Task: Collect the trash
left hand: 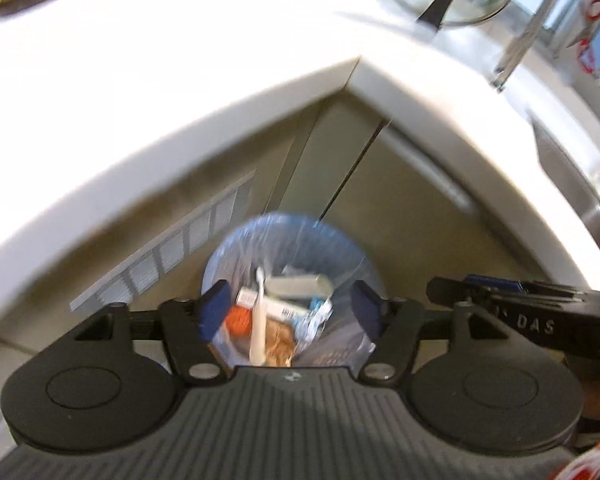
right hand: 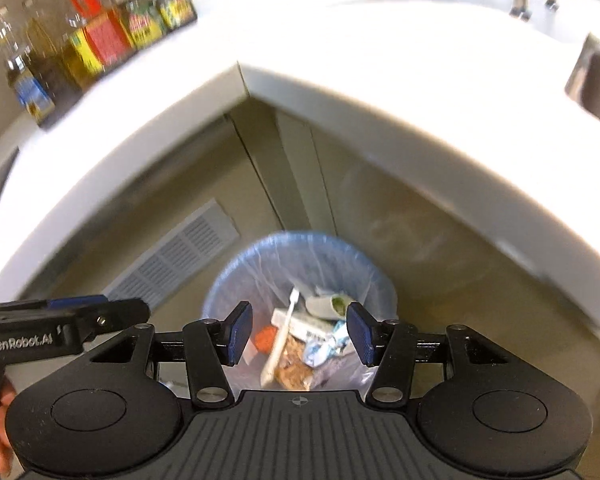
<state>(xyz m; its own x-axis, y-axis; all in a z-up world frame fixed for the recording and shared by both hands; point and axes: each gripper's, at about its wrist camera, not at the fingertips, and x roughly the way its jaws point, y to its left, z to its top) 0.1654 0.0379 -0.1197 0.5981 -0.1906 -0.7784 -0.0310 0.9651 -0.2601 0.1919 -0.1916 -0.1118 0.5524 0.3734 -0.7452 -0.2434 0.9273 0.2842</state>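
Above bin [left hand: 220, 256] | right view only: bottles [right hand: 40, 52] | tools apart, empty

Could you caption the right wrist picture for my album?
Open right claw above a blue-lined trash bin holding a toothbrush, wrappers and scraps, below a white counter corner.

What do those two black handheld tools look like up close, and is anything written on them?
Each tool is matte black: a ribbed grey-black deck, two round discs at its sides, and jointed links with silver rivets carrying two fingers faced with blue pads. The left tool and right tool look like twins. Seen side-on, the left one reads "GenRobot.AI" in white; the right one's lettering is only partly legible. No cables or sleeves show.
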